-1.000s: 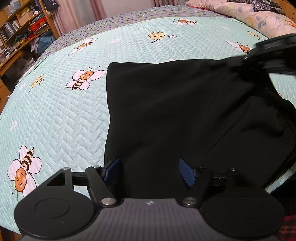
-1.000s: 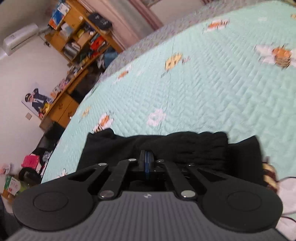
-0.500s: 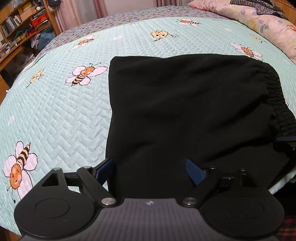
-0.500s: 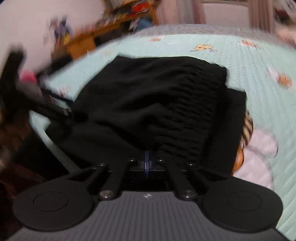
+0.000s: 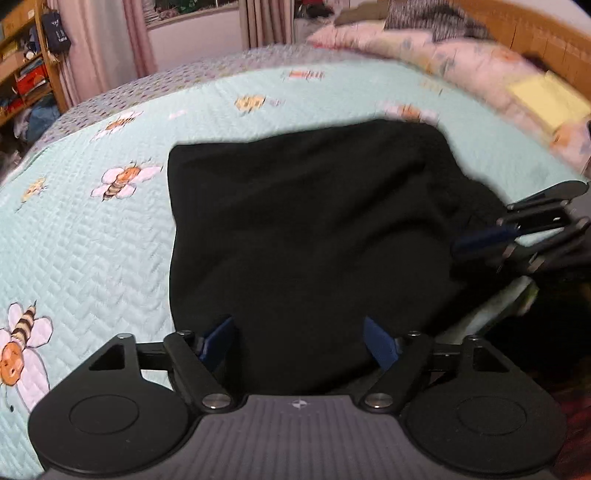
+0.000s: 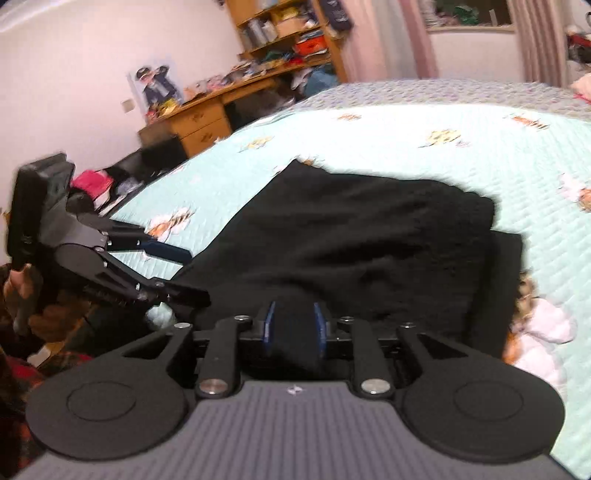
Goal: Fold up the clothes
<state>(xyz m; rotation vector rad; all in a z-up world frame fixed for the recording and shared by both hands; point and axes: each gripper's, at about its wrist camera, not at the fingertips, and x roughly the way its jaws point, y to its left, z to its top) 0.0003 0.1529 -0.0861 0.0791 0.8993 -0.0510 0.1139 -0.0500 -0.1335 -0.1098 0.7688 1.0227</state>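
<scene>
since a second ago the right gripper (image 6: 294, 325) has swung round from the far side of the garment (image 5: 295, 236) to its near right edge, and the fold it carried now lies flat over the rest of the cloth. the left gripper (image 5: 299, 341) has slid a little along the near edge, and its view now takes in the pillows (image 5: 461, 62) and headboard (image 5: 524, 33).

the garment is black and lies folded in a rough square on the quilt (image 5: 92, 229), which is pale green with bees on it. its near edge hangs at the edge of the bed. in the right view a lower layer sticks out past the top layer on the right side.

the left gripper's jaws are wide, closing slightly, with the near edge of the cloth between the blue pads (image 5: 218, 341) but not pinched. the right gripper's jaws are narrow and opening; a bunch of black cloth sits between its pads (image 6: 267, 325), and they look to touch it on both sides.

in the right view a hand (image 6: 22, 291) holds the left gripper at the left. a desk (image 6: 207, 118) and shelves (image 6: 288, 33) stand behind the bed.
</scene>
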